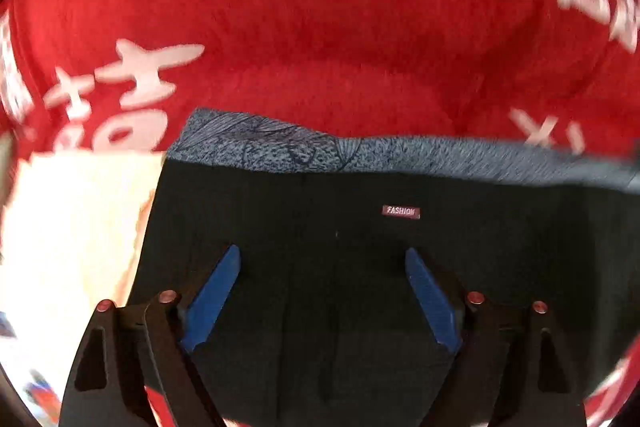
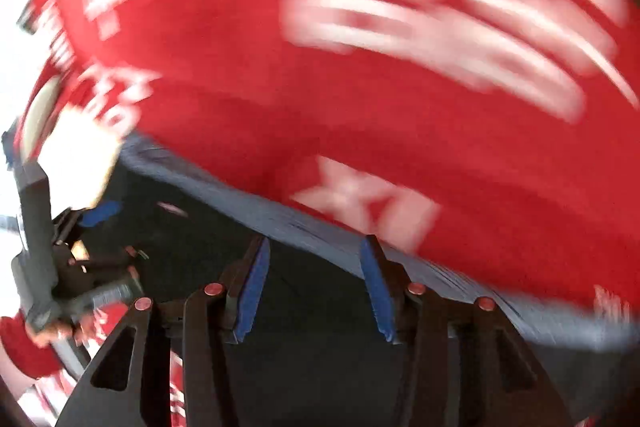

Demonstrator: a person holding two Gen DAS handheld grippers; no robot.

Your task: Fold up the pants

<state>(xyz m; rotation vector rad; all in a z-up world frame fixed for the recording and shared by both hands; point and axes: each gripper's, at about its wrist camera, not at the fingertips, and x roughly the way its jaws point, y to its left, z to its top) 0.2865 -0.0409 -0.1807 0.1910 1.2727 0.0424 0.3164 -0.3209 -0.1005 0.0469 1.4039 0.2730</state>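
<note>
Blue-padded left tongs (image 1: 322, 259) sit nearest the lens in the left wrist view, jaws spread wide with nothing between them, hovering over black fabric. Whether the pads touch the cloth cannot be told

Black pants (image 1: 340, 267) lie flat beneath those tongs, filling the lower middle of the view. Small reddish label (image 1: 401, 211) reading FASHION sits just beyond the tong tips, slightly to the right. Grey-blue patterned waistband (image 1: 304, 145) runs across the far edge of the pants, fan-like line motifs visible on its left part; right part is smeared by motion blur

Red blanket (image 1: 320, 27) with large white characters lies under and beyond the pants, plush and gently rumpled. Pale bright area (image 1: 76, 227) shows left of the pants; too washed out to identify

Right wrist view: right tongs (image 2: 314, 247) also parted, nothing held, tips over the pants (image 2: 312, 347) close to the waistband (image 2: 460, 279), which runs diagonally from upper left to lower right. Red blanket (image 2: 240, 67) fills the upper frame, white markings heavily streaked by blur. Left tongs (image 2: 98, 213) appear at the left edge of this view, a blue pad visible over the black fabric, with the small label (image 2: 172, 209) just beside it. Whole frame is blurred, so fine detail cannot be read
</note>
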